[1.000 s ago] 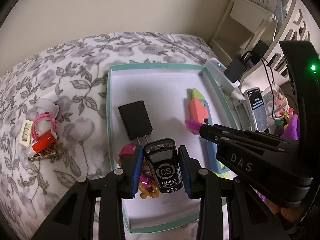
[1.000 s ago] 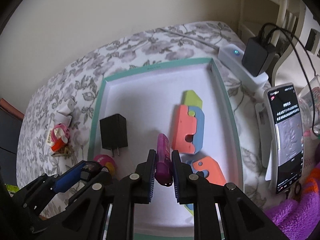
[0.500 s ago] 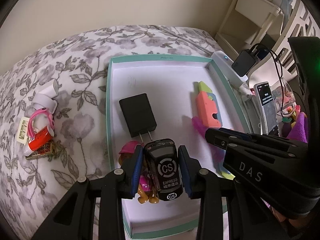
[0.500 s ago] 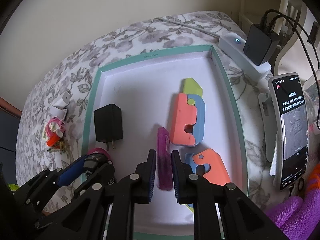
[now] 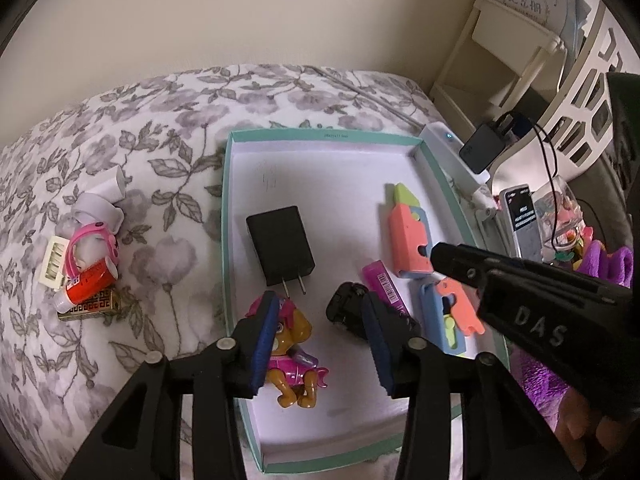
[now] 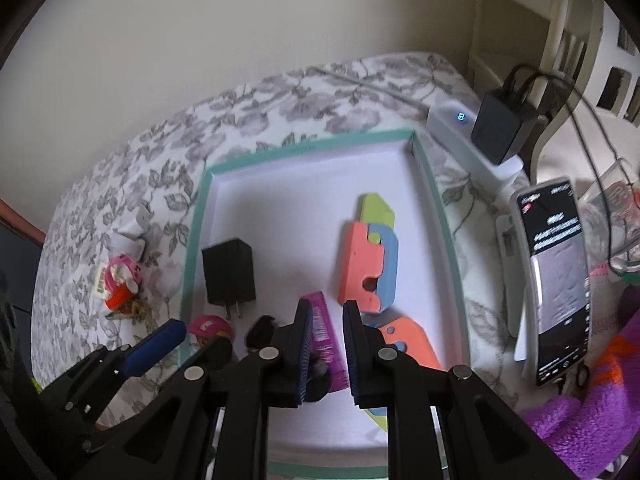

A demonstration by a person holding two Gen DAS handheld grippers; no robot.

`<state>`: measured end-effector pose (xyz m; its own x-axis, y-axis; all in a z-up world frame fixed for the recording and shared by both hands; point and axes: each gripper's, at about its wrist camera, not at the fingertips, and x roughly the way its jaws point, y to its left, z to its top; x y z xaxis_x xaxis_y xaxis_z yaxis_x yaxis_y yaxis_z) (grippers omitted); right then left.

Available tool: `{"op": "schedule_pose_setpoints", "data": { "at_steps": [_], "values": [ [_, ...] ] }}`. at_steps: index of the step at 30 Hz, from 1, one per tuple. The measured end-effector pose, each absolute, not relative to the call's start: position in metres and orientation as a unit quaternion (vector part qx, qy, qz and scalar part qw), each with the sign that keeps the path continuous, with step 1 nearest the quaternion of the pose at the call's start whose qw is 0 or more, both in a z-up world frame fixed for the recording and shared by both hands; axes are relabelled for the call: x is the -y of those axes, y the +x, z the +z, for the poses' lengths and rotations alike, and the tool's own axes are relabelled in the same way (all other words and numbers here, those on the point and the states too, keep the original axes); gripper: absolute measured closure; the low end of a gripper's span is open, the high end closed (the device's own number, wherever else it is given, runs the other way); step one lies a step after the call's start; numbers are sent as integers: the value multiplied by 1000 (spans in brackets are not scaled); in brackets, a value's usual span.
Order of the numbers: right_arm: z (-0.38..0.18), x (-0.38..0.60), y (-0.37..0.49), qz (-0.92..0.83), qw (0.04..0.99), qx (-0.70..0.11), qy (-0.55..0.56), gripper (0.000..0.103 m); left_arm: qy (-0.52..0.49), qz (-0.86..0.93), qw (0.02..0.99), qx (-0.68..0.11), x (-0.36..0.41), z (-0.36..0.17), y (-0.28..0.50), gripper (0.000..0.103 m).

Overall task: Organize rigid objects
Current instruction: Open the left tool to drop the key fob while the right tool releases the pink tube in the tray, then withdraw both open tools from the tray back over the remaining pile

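A teal-rimmed white tray [image 5: 320, 136] lies on the floral bed. In it are a black charger [image 5: 280, 252], a pup figure [image 5: 294, 360], a black toy car [image 5: 348, 312], a purple stick [image 5: 386, 288] and orange-blue foam toys [image 5: 410, 240]. My left gripper [image 5: 320, 344] is open above the tray, the car beside its right finger and the pup beside its left finger. My right gripper [image 6: 326, 344] is open and empty above the purple stick [image 6: 326, 336], which lies on the tray floor [image 6: 280, 208].
A pile of small items with a pink band and red tube [image 5: 90, 268] lies left of the tray. A white power strip with a black adapter [image 6: 500, 132] and a phone [image 6: 556, 276] lie right of it. Purple fabric [image 6: 592, 420] is at the lower right.
My left gripper opened and let go of the black car, which now lies in the tray. My right gripper opened, let go of the purple stick and drew back.
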<state>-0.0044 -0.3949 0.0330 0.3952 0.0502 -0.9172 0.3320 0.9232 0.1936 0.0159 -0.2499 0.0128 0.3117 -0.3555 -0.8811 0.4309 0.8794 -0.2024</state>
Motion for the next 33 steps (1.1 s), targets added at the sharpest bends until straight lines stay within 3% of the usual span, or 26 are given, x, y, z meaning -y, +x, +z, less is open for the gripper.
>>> {"op": "schedule_pose_setpoints", "data": {
  "at_steps": [19,20,22,23,31,33],
  "values": [
    [45,395,-5,-92,828,-528,168,86,-5,-162,841,-517,200,43,36,55],
    [44,394,-4,-92,828,-528,167,86,-6,-156,842,-517,197,44,37,53],
    [43,393,-4,-92,827,-529,165,85,-12,-146,844,-516,189,46,40,35],
    [43,392,-4,-92,827,-530,163,83,-16,-142,845,-515,185,47,41,30],
    [42,382,0,-88,830,-529,150,60,-53,-98,852,-511,145,56,53,29],
    [42,377,1,-84,832,-530,143,49,-57,-79,853,-513,135,56,55,29]
  ]
}}
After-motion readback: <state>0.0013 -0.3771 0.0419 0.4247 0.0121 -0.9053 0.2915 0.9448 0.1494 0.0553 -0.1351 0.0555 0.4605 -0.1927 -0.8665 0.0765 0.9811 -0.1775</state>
